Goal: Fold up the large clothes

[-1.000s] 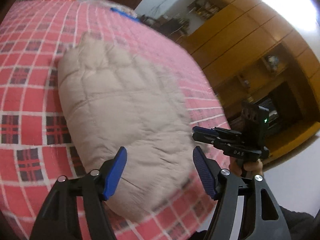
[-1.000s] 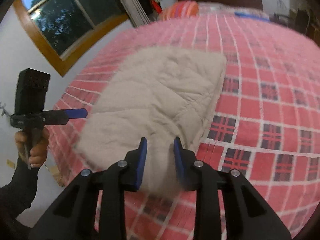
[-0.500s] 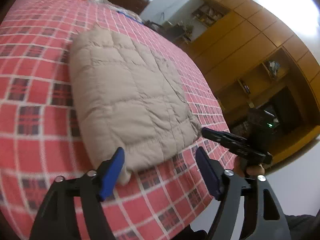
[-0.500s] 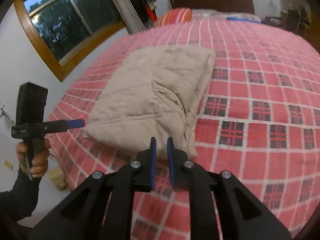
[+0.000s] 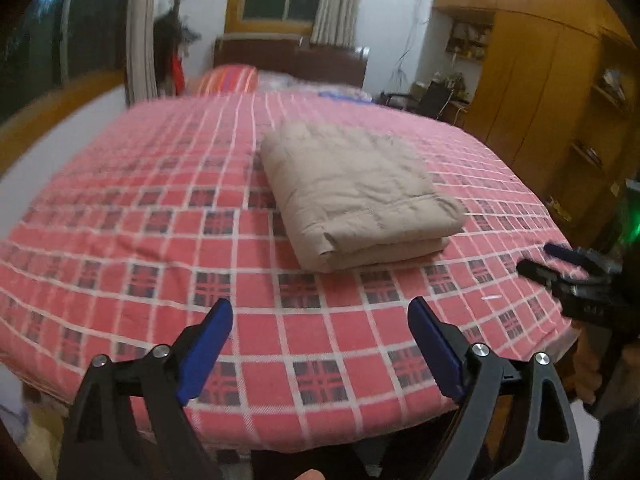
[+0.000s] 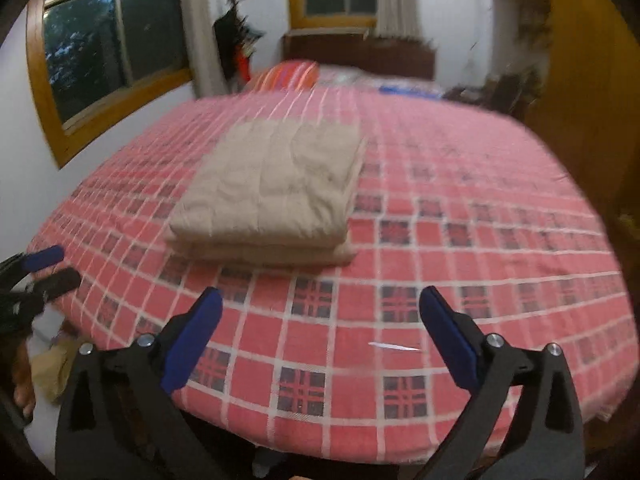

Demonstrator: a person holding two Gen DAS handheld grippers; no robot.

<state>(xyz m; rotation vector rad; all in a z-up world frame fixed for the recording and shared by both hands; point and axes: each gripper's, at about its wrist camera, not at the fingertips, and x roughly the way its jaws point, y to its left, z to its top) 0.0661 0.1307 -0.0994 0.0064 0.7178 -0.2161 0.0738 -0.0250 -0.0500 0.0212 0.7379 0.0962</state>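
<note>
A beige quilted jacket (image 5: 356, 196) lies folded in a neat, stacked rectangle mid-bed on the red plaid bedspread (image 5: 140, 216). Left tongs (image 5: 320, 344) and right tongs (image 6: 320, 328) hover wide open and empty near the bed's edge; folding looks essentially complete.

Both held low and level side by side, left gripper (image 5: 320, 344) with blue pads spread wide and nothing between them, right gripper (image 6: 320, 332) gaping just the same, each also peeking into the other's camera edge with a hand (image 5: 588, 376) wrapped round its handle.
</note>
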